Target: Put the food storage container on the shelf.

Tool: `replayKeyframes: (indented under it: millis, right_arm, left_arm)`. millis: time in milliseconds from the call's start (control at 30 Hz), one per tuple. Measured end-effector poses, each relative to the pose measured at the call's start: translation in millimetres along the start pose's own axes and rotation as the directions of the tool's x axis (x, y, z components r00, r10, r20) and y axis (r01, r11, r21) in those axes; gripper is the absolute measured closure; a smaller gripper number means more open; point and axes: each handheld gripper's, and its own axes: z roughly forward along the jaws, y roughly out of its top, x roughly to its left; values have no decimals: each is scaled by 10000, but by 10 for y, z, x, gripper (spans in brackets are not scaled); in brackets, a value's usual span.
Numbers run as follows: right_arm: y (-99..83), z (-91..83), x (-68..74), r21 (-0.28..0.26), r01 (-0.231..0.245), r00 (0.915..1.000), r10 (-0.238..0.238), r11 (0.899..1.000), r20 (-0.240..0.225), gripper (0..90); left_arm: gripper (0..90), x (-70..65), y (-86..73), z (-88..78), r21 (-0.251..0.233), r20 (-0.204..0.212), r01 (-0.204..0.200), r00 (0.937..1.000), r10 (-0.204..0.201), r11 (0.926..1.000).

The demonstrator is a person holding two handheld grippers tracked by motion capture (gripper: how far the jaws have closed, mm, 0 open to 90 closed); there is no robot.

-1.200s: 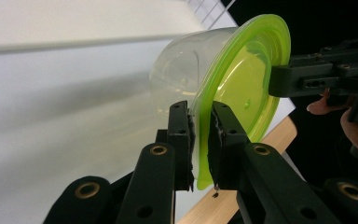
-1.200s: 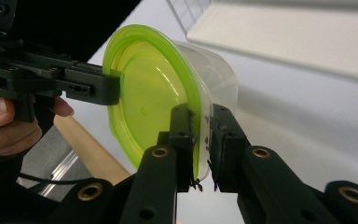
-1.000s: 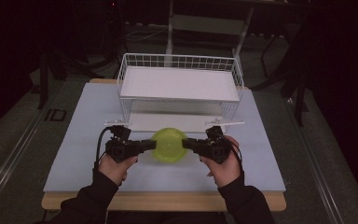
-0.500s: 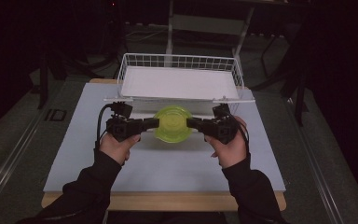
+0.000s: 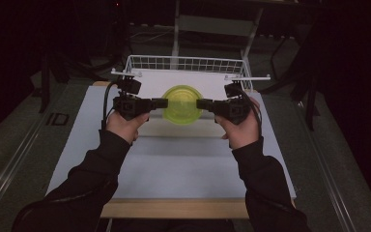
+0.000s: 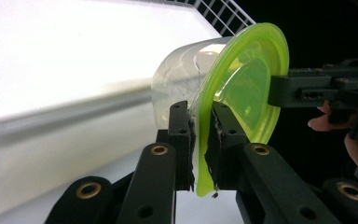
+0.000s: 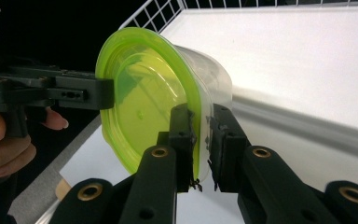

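Plainly light and thin-walled, the lidded container (image 5: 182, 104) hangs above the bench (image 5: 174, 159) before the wire basket (image 5: 188, 64); left hand-held gripper (image 6: 199, 140) and right hand-held gripper (image 7: 200, 140) pinch its slick green rim at opposite sides; hold there, gently.

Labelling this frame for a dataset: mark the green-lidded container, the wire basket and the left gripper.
green-lidded container (image 5: 182, 104), high view, on the middle of its green lid.
wire basket (image 5: 188, 63), high view, on its far mesh wall.
left gripper (image 6: 200, 135), left gripper view, midway between its fingertips, clamped on the lid's rim.
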Motion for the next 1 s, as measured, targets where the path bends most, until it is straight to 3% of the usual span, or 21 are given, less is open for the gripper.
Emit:
replayKeyframes:
  millis: [267,400,433,533,867,1000]
  right_arm:
    - [213,70,-132,-113,-309,9995,309,9995,20,803]
    - [270,156,-239,-111,-754,9970,752,9971,-182,803]
    - [283,174,-256,-96,-773,9970,772,9970,-57,803]
    - [345,227,-331,68,-1103,9939,1102,9939,22,803]
    - [441,366,-438,362,-1488,9886,1478,9882,290,806]
    - [466,408,-508,426,-1919,9814,1914,9805,153,806]
  left_arm:
    - [813,74,212,99,-164,-85,240,9997,-241,9996]
    - [813,144,300,181,-103,-129,375,9992,-376,9992]
    - [813,160,314,205,-104,-137,418,9990,-419,9991]
    - [811,234,373,306,60,-78,800,9968,-800,9968]
    - [805,392,484,481,355,-372,942,9950,-928,9949]
    - [799,432,510,527,202,-265,949,9952,-944,9953]
